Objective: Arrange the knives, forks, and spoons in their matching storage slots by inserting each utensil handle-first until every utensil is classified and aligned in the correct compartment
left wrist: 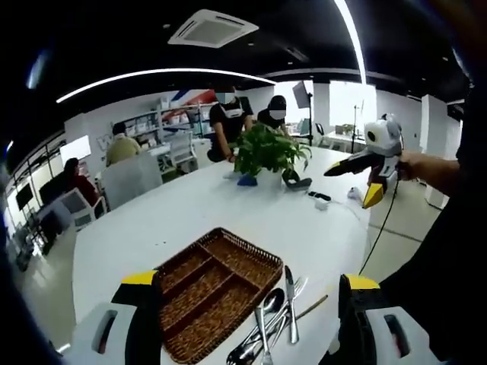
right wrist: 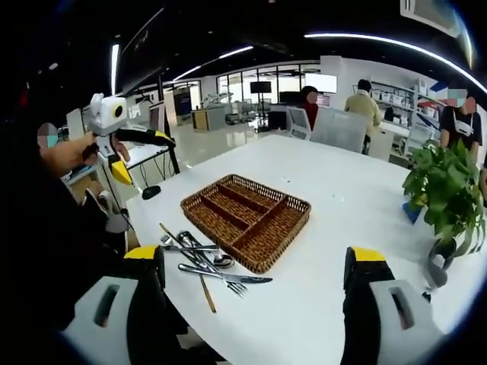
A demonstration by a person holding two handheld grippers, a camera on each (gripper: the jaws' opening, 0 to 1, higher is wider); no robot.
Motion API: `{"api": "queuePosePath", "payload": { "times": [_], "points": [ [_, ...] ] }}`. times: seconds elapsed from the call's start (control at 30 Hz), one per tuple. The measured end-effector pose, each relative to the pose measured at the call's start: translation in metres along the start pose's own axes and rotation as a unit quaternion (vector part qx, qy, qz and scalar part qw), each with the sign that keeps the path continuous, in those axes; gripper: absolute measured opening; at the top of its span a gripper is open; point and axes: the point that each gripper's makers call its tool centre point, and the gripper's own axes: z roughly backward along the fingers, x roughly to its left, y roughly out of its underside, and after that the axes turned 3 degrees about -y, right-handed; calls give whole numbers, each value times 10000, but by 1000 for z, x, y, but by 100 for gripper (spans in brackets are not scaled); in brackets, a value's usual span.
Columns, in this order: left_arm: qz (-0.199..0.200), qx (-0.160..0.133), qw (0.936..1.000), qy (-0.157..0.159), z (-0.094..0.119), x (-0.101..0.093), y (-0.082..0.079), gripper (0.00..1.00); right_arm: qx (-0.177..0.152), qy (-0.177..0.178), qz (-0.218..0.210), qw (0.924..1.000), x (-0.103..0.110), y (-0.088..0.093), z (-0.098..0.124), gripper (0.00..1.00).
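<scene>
A brown wicker cutlery tray [right wrist: 247, 220] with long slots sits empty near an edge of the white table [right wrist: 342, 190]. Just beside it, at the table's edge, lies a loose heap of steel utensils [right wrist: 202, 262]. Left claw [left wrist: 247, 319] and right claw [right wrist: 255, 293] both stand wide, holding nothing. No legible writing.

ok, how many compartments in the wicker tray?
4. Tray on the white table: three long slots side by side, and one crosswise slot at the far end. All look empty; the utensil pile lies beside it.
</scene>
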Motion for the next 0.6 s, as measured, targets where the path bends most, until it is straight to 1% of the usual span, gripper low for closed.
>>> {"api": "queuePosePath", "payload": {
  "times": [0.03,0.07,0.17,0.23,0.33,0.4,0.53,0.6],
  "points": [
    [-14,51,10000,45,-7,-3,4,100,-8,3,-13,10000,0,1,1,100],
    [-26,75,9999,64,-9,-4,5,100,-8,9,-16,10000,1,1,2,100],
    [-146,376,9990,175,-29,-11,24,100,-39,35,-32,10000,1,2,5,100],
    [-253,541,9980,223,-36,-15,31,100,-60,61,-41,10000,1,2,8,100],
    [-268,531,9977,325,-44,-24,32,100,-87,110,-63,9999,0,3,11,100],
    [-312,571,9973,344,-50,-27,34,100,-97,146,-80,9998,-1,4,14,100],
    [-294,538,9971,447,-58,-33,34,100,-100,159,-120,9998,-1,7,16,100],
    [-322,588,9967,447,-66,-36,39,100,-107,143,-130,9998,1,8,16,100]
  ]
}}
